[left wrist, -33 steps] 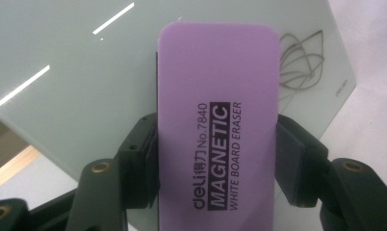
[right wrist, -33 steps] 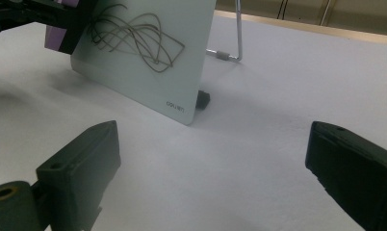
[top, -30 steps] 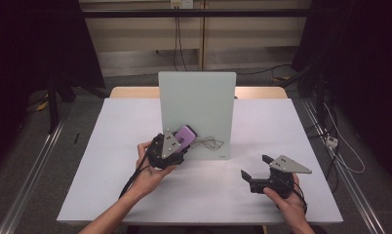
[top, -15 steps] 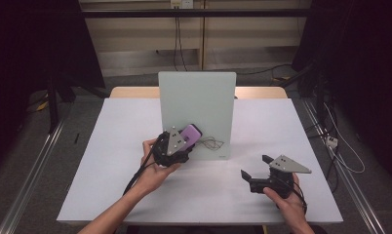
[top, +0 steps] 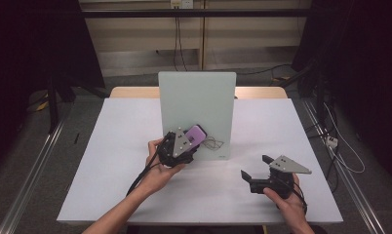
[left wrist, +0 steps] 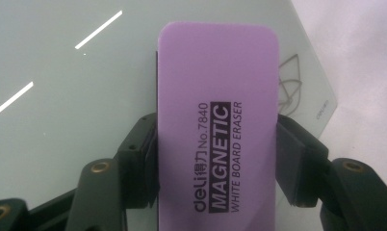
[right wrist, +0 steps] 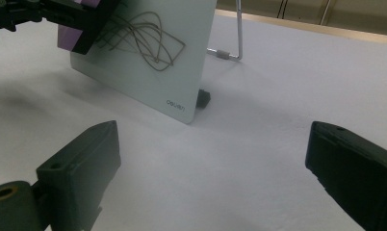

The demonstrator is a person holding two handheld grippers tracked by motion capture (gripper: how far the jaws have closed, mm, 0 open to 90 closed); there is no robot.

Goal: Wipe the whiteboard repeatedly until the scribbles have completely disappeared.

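A: Working down from biggest. We are looking at the white table point(top: 111, 161), and the whiteboard point(top: 196, 105) is standing upright on it near the middle, propped by a wire stand at its back.

B: Then the 2 grippers. The left gripper point(top: 182, 146) is clamping the purple eraser point(top: 195, 134), 1 jaw on each long side; we are seeing that plainly in the left gripper view point(left wrist: 218, 139). The right gripper point(top: 256, 171) is resting on the table, well apart, jaws spread with nothing between them.

A: What is changing? Against the 2 earlier high views, the eraser is sitting further right and closer to the board face, just beside the scribble point(top: 212, 144).

B: So we are judging the wipe as about to begin; the scribble is looking intact from the right gripper view point(right wrist: 138, 36). Contact with the board we cannot confirm.
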